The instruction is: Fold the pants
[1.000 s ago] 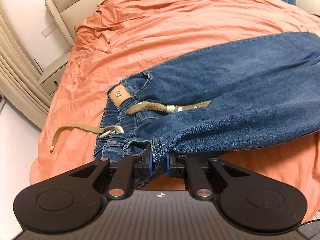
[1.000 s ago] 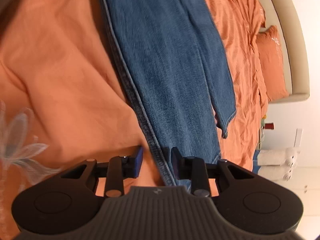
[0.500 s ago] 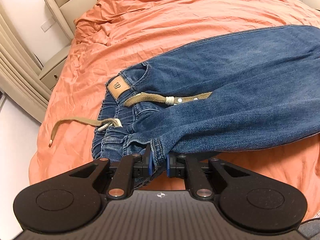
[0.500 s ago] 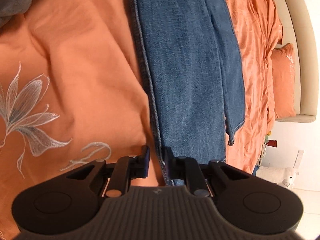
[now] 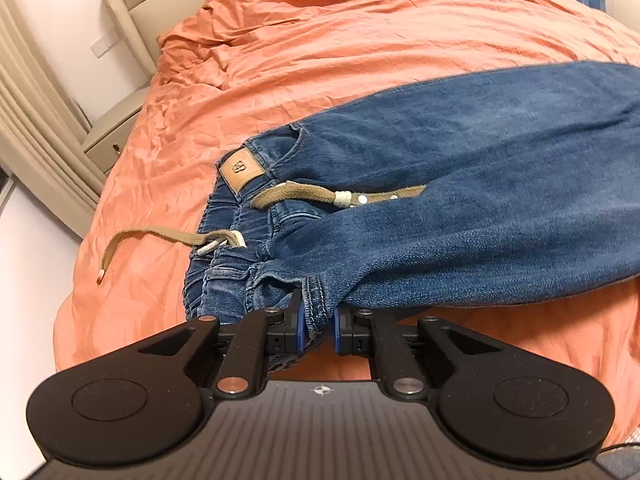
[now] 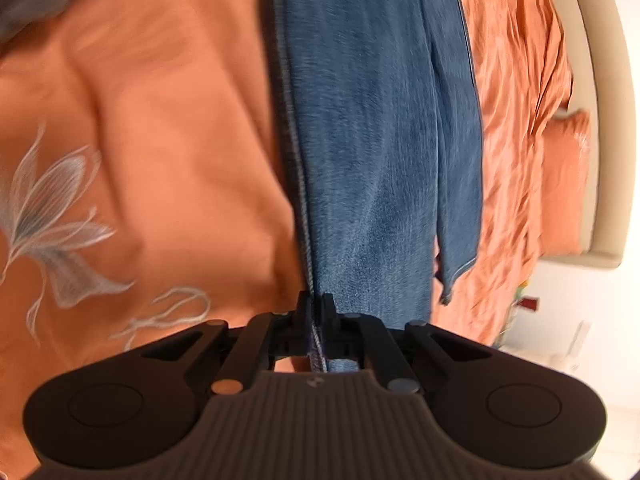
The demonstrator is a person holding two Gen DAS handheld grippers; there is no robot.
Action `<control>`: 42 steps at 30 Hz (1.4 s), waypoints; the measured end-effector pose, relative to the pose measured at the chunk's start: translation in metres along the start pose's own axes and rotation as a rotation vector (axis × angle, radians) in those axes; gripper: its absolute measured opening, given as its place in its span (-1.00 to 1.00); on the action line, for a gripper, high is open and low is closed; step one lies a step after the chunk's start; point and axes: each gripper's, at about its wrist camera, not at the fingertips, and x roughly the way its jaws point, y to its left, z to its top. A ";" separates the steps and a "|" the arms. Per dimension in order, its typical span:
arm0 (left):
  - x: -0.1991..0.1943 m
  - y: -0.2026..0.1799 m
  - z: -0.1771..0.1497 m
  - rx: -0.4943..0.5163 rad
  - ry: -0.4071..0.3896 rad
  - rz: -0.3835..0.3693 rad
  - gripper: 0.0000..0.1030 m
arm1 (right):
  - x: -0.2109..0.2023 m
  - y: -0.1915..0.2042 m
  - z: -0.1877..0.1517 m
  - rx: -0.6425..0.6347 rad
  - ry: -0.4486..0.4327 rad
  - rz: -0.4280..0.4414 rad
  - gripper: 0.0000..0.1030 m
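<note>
Blue jeans (image 5: 460, 184) lie on an orange bedspread (image 5: 340, 48), legs running off to the right. They have a tan leather patch (image 5: 241, 169) and a khaki drawstring (image 5: 168, 236). My left gripper (image 5: 316, 320) is shut on the waistband at its near corner. In the right wrist view the jeans' leg (image 6: 380, 140) stretches away from me, and my right gripper (image 6: 317, 312) is shut on its stitched side seam near the hem. A second leg layer hangs loose at the right.
A beige headboard (image 5: 160, 4) and a nightstand (image 5: 112, 136) stand at the left of the bed. An orange pillow (image 6: 566, 184) lies by the headboard. White flower embroidery (image 6: 52, 216) marks the bedspread. The bed edge drops off at the left.
My right gripper has closed from open onto the leg's side seam. My left gripper keeps its hold on the waistband, and the jeans have shifted slightly.
</note>
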 end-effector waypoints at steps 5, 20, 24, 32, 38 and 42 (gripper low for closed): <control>-0.014 0.005 0.001 -0.038 -0.073 0.024 -0.73 | -0.016 -0.018 -0.004 0.185 0.001 -0.129 -1.00; -0.027 0.031 0.082 -0.098 -0.205 0.094 -0.75 | -0.032 -0.164 -0.008 0.401 0.016 -0.341 -1.00; 0.000 0.033 0.116 -0.087 -0.200 0.119 -0.75 | 0.006 -0.201 0.005 0.407 0.040 -0.340 -1.00; 0.098 0.034 0.178 -0.051 -0.107 0.145 -0.74 | 0.115 -0.262 0.050 0.410 0.087 -0.290 -1.00; 0.188 0.022 0.186 0.010 0.028 0.124 -0.73 | 0.207 -0.269 0.086 0.355 0.140 -0.175 -1.00; 0.223 0.017 0.180 0.020 0.079 0.112 -0.72 | 0.245 -0.262 0.102 0.323 0.159 -0.127 -1.00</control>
